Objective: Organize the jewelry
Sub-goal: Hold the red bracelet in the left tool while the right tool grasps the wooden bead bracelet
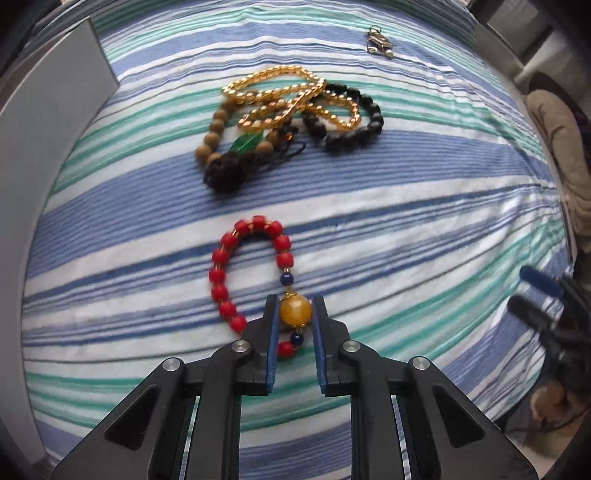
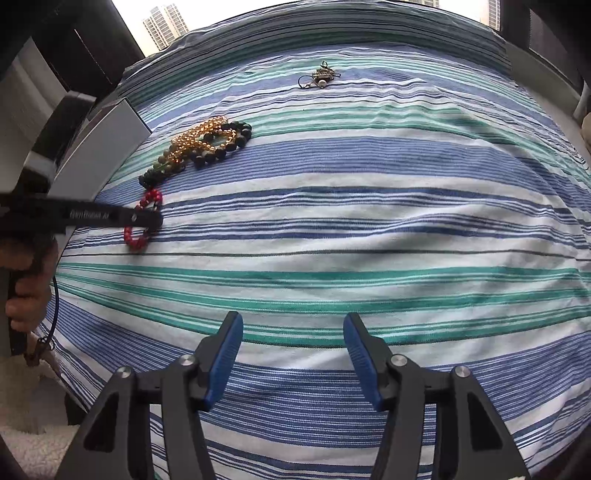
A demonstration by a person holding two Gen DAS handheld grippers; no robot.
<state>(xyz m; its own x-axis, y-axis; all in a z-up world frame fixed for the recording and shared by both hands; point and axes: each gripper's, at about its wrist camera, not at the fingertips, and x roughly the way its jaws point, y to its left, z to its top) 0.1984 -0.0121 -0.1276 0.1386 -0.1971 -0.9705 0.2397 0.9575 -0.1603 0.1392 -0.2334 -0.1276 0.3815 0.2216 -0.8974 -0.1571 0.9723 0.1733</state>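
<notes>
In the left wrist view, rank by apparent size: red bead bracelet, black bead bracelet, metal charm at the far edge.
1. red bead bracelet, though it lies nearest the camera, which inflates it.
2. black bead bracelet, partly covered by amber beads, so its true rank against the red is unsure.
3. metal charm, smallest and farthest.

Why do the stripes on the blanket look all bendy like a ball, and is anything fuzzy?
In both wrist views the fisheye lens bends the straight stripes of the blanket into curves. In the left wrist view the red bracelet is sharp, while the right gripper at the edge looks blurry. In the right wrist view the window glares white, and the bead pile looks small.
</notes>
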